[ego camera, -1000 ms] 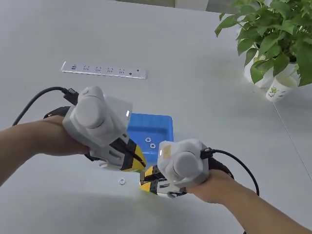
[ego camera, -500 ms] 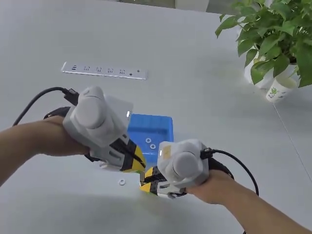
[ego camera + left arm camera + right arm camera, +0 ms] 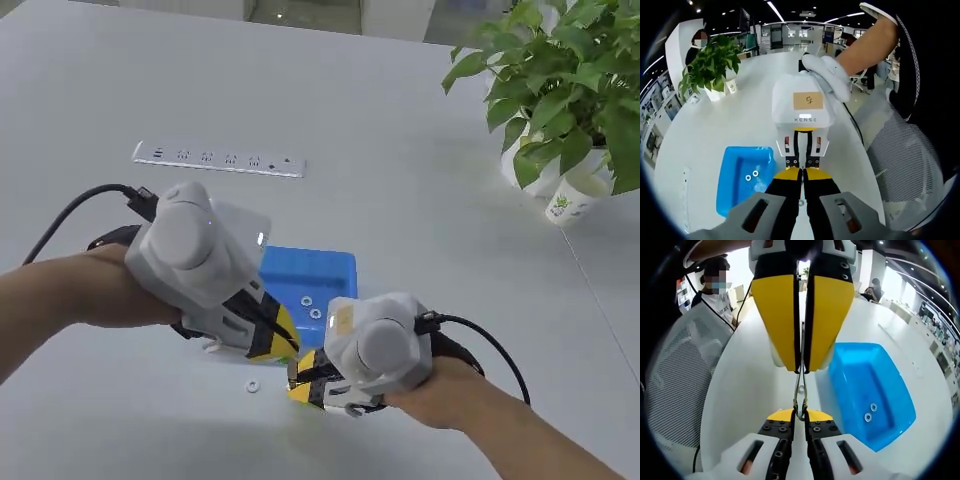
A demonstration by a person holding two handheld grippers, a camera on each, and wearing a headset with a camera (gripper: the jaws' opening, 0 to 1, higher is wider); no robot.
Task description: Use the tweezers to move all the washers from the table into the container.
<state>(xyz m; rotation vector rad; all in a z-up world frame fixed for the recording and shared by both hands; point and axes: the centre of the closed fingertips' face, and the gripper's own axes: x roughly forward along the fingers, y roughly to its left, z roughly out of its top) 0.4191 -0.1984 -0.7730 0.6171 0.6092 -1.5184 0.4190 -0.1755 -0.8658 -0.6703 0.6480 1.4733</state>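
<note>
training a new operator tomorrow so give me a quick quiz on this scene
1. How many washers lie inside the blue container?
2. True or false: one washer lies on the table, outside the container.
3. What runs between the shut jaws of the left gripper and the right gripper? A) tweezers B) a screwdriver C) a pen

Key: 1. two. 2. true. 3. A.
</note>
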